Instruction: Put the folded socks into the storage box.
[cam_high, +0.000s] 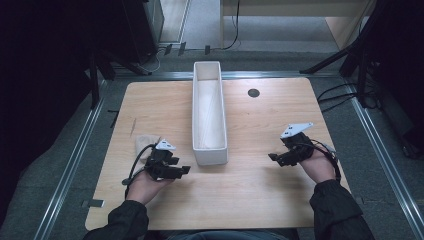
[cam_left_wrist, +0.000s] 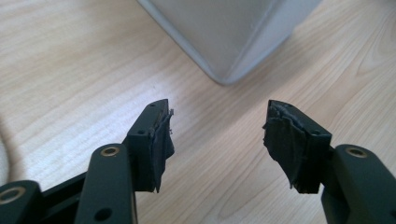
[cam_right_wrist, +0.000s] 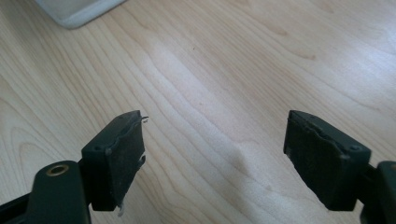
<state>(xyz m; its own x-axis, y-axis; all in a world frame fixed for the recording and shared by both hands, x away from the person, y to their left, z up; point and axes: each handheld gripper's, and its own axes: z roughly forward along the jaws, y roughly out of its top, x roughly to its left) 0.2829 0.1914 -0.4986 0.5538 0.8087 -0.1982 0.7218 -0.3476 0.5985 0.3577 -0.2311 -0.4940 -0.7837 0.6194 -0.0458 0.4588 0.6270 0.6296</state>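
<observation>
Lab recording booth: black curtains (cam_high: 45, 75), metal floor rails (cam_high: 70, 165), cables (cam_high: 340, 95).

Beige object (cam_high: 145, 144) just behind left gripper (cam_high: 186, 170): partly covered by it, too blurred to identify. White bin (cam_left_wrist: 224, 32) ahead of the jaws: cut by top edge. Ahead-left of right gripper (cam_right_wrist: 215, 154), one bin corner (cam_right_wrist: 77, 11) visible, rest cropped.
</observation>
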